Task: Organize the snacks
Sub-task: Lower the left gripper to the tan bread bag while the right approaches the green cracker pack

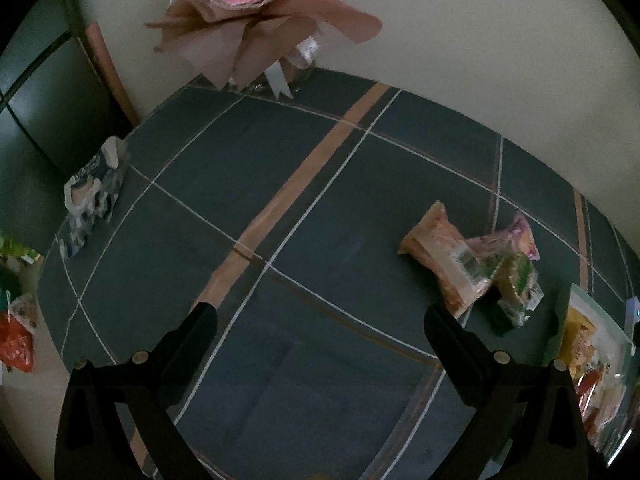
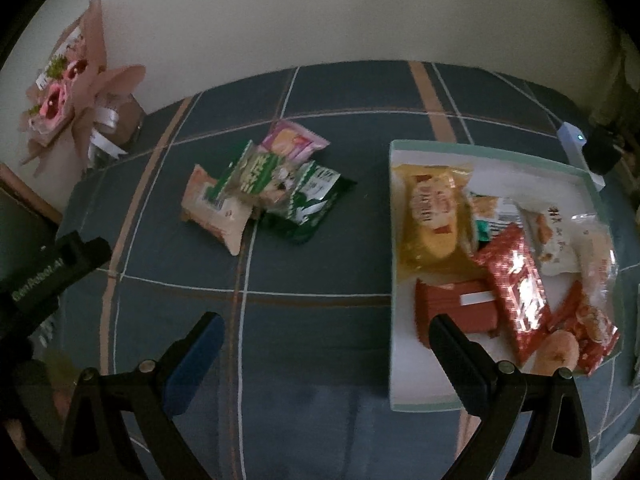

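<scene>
Snacks are partly sorted on a dark blue plaid-covered surface [image 2: 304, 332] against a pale wall. A shallow white tray [image 2: 404, 364] with a green rim sits to the right and already holds a good many packets: a yellow one [image 2: 434, 220], a shiny red one [image 2: 518, 288], a flat dark red one [image 2: 460, 308] and several more toward its far side. A loose pile of four or so packets [image 2: 260, 188], peach, green and pink, lies on the cloth well apart from the tray, to its left. These appear to be what is left to move. One more blue and white packet [image 1: 94, 196] lies near the far left edge; whether it belongs to the task is hard to say in this dim view. A pink wrapped bouquet [image 1: 256, 4] stands at the back.

Both tools hover above the cloth, holding nothing. The left hand-held gripper [image 1: 320, 316] has its jaws wide apart, and so does the right hand-held gripper [image 2: 326, 328].
</scene>
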Demonstrator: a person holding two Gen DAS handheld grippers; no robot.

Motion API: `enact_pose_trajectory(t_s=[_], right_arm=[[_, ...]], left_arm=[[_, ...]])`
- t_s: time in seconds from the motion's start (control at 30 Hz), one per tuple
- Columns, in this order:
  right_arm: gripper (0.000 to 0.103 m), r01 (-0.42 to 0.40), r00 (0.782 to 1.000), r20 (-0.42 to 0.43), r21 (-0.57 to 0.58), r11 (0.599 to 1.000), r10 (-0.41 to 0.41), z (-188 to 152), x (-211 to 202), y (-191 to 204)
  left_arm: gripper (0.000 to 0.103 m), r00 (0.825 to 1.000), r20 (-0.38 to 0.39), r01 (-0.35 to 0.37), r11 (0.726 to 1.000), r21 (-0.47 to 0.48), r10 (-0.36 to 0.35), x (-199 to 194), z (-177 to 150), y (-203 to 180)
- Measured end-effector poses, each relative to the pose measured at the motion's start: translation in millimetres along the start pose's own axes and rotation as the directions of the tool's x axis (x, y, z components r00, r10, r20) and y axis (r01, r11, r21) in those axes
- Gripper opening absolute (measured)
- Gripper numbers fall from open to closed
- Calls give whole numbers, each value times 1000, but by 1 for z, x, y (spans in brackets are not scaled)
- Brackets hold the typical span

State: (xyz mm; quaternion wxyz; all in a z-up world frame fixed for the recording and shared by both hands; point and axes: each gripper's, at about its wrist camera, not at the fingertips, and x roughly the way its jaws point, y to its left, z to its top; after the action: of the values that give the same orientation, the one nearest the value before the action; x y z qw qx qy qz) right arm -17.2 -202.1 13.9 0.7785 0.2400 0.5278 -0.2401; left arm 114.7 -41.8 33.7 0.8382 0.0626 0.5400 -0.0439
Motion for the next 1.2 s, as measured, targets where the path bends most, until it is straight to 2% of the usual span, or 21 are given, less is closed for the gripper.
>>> enact_pose_trajectory(t_s=[0.2,0.57,1.2], right_arm=[[103,12,1000,-18,-17,1000,-12,3,14,11],[103,28,1000,6,-1,1000,-28,15,22,4],[103,-48,988,154,98,994,32,50,11,-34]], left_arm=[[103,1000,-20,9,1000,-3,-9,11,3,0],[103,998,-33,57,998,31,-56,16,13,-15],[103,986,-59,154,988,11,-153,37,32,-28]])
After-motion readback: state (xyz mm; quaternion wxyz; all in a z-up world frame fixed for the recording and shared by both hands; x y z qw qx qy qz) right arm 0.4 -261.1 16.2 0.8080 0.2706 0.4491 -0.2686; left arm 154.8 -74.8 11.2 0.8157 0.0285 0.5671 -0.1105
